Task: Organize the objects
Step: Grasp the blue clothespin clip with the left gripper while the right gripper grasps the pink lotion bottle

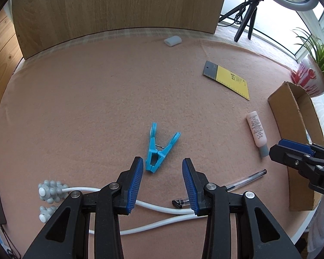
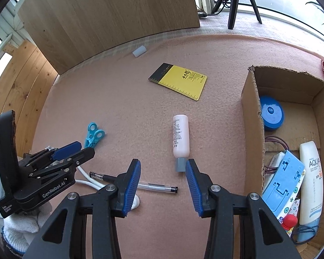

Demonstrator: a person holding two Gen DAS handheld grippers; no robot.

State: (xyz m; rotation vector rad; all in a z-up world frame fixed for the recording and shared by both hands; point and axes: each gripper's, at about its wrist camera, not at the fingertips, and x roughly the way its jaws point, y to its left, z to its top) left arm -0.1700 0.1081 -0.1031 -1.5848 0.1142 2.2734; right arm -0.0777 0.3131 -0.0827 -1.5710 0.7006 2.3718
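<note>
A pink felt mat (image 1: pixel 75 108) meets a wooden panel (image 1: pixel 118 4); bright windows (image 1: pixel 270 26) (daylight) behind a tripod (image 1: pixel 246 10).

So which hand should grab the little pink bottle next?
Right, probably: its tongs are open beside the pink bottle's grey cap, near the cardboard box. The left tongs face the blue clothespin.

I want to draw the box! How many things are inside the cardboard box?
5 visible in the brown cardboard box: round blue case at the back, flat blue plastic toy, white sunscreen bottle, purple cord, small red-topped toy. More may be hidden.
</note>
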